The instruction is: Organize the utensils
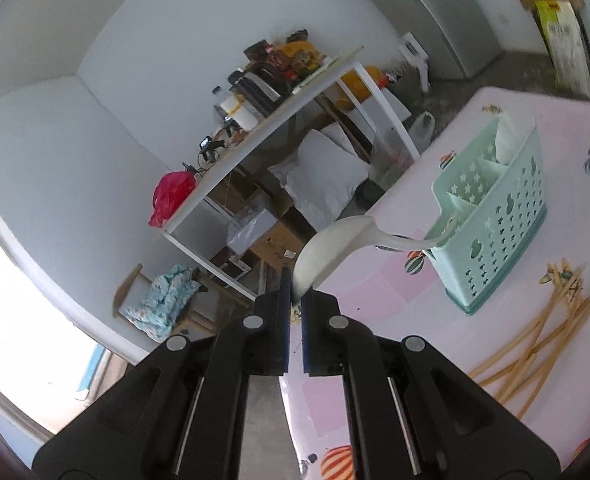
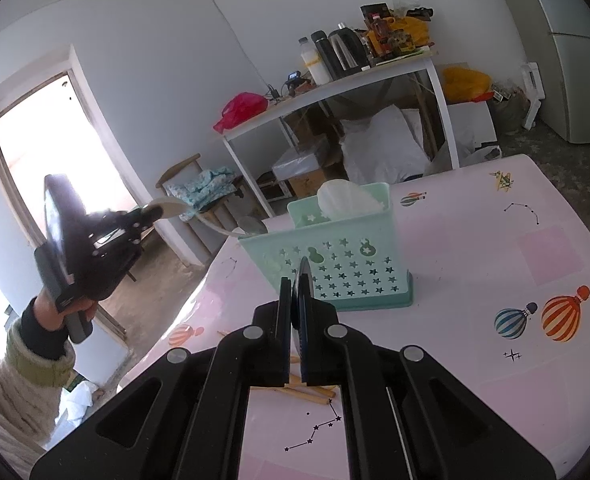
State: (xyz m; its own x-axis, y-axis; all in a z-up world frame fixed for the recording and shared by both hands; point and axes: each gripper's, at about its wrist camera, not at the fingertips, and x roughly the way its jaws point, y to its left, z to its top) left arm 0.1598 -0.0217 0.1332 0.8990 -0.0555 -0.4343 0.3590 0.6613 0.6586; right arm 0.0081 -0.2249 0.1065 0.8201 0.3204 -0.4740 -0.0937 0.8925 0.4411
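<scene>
No readable writing; left gripper [image 1: 297,300] jaws pinch a spoon [image 1: 335,244], right gripper [image 2: 295,312] jaws another utensil [image 2: 303,276].

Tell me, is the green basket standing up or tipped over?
Standing up. The green basket sits flat on its base, open top upward.

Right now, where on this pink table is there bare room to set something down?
The widest bare patch lies right of the green caddy, between it and the balloon prints near the table edge. The near strip by the chopsticks is crowded, and the left gripper with its white spoon crosses the caddy's left end.
</scene>
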